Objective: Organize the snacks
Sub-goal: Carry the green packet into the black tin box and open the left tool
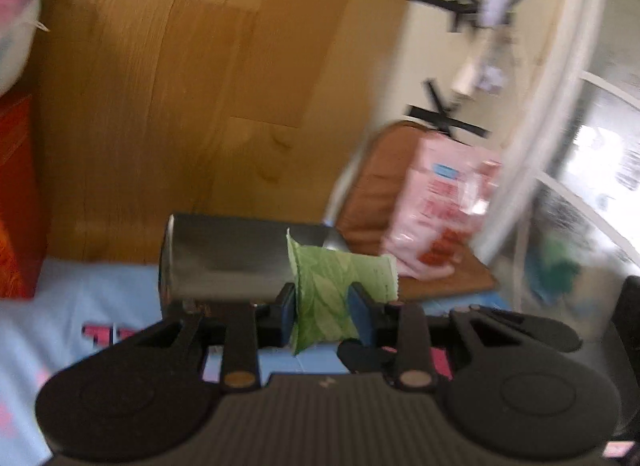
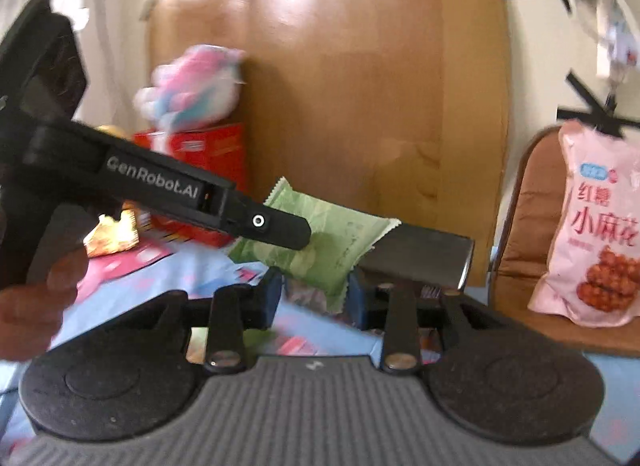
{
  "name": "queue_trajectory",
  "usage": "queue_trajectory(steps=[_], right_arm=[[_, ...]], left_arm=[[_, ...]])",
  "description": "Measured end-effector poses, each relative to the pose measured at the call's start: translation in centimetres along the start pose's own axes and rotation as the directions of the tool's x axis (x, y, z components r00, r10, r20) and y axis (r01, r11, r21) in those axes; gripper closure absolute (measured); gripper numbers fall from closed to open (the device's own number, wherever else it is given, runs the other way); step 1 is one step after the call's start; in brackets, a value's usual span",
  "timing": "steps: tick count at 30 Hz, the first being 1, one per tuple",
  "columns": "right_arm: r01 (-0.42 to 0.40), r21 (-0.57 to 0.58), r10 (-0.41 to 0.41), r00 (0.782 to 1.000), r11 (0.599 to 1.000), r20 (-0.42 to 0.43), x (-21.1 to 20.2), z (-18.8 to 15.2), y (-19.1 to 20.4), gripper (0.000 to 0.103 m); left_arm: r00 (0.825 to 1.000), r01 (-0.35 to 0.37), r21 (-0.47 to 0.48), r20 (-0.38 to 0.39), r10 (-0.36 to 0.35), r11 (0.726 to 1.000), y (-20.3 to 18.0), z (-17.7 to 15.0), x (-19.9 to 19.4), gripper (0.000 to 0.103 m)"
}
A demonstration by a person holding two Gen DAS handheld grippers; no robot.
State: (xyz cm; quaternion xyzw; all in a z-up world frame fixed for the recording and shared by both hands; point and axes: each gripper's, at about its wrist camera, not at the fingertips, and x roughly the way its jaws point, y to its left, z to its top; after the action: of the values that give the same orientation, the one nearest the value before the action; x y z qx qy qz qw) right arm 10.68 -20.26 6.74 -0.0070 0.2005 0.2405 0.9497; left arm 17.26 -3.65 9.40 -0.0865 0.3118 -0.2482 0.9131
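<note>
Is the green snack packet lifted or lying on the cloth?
Lifted: the green snack packet hangs above the blue cloth, pinched by both the left gripper and the right gripper.

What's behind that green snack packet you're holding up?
Behind the green snack packet sits a shiny metal container, with a wooden door further back. The container's near end is covered by the packet, so its contents can't be seen.

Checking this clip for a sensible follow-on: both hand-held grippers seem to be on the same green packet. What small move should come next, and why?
Probably carry the green snack packet across to the metal box right behind it. Both the left hand-held gripper and the right hand-held gripper pinch the packet, held clear of the blue cloth, so nothing else needs grasping first.
</note>
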Motion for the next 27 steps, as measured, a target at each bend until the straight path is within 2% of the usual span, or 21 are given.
queue_trajectory(steps=[5,8,10,12,13,14,16,20,23,24,25,27], right_arm=[[0.015,0.059,-0.01,0.997,0.998,-0.081,6.5,1.0,-3.8,0.063],[0.04,0.071,-0.031,0.992,0.997,-0.122,8.6,0.4,-5.0,0.058],[0.06,0.092,-0.05,0.993,0.994,-0.103,8.5,0.4,-5.7,0.056],[0.063,0.143,-0.059,0.998,0.988,-0.029,6.6,0.4,-7.0,0.054],[0.072,0.178,-0.073,0.997,0.981,0.002,5.9,0.4,-7.7,0.049],[0.086,0.213,-0.093,0.995,0.973,0.022,5.1,0.2,-8.5,0.046],[0.112,0.286,-0.125,0.992,0.952,0.028,4.5,-0.3,-10.2,0.043],[0.085,0.439,-0.067,0.996,0.894,-0.056,5.5,-1.9,-12.7,0.043],[0.058,0.514,-0.001,0.994,0.856,-0.11,6.7,-3.0,-13.1,0.042],[0.042,0.55,0.018,0.994,0.834,-0.104,6.7,-3.4,-13.1,0.039],[0.041,0.562,0.019,0.995,0.826,-0.1,6.6,-3.6,-13.0,0.039],[0.048,0.545,0.012,0.994,0.837,-0.107,6.3,-3.5,-12.3,0.039]], left_arm=[[0.997,-0.056,-0.055,-0.049,0.054,0.997,2.5,1.1,6.4,0.074],[0.994,-0.081,-0.077,-0.081,0.074,0.994,3.6,0.9,7.6,0.069],[0.997,-0.079,-0.083,0.001,0.08,0.993,4.4,1.0,5.8,0.065],[0.981,-0.157,-0.108,0.098,0.168,0.982,5.4,0.9,3.8,0.049],[0.97,-0.202,-0.129,0.107,0.217,0.971,6.0,0.8,3.5,0.049],[0.965,-0.232,-0.153,0.087,0.247,0.961,6.8,0.7,3.6,0.049],[0.968,-0.244,-0.207,0.01,0.251,0.947,8.3,0.1,4.8,0.049],[0.97,-0.241,-0.233,-0.099,0.224,0.942,8.5,-1.8,7.0,0.053],[0.969,-0.246,-0.244,-0.09,0.231,0.938,8.0,-2.5,6.3,0.053],[0.967,-0.251,-0.247,-0.097,0.234,0.936,7.7,-2.7,6.1,0.053],[0.967,-0.252,-0.25,-0.101,0.234,0.935,7.7,-2.4,6.1,0.053],[0.966,-0.256,-0.244,-0.096,0.239,0.935,7.6,-2.8,5.7,0.053]])
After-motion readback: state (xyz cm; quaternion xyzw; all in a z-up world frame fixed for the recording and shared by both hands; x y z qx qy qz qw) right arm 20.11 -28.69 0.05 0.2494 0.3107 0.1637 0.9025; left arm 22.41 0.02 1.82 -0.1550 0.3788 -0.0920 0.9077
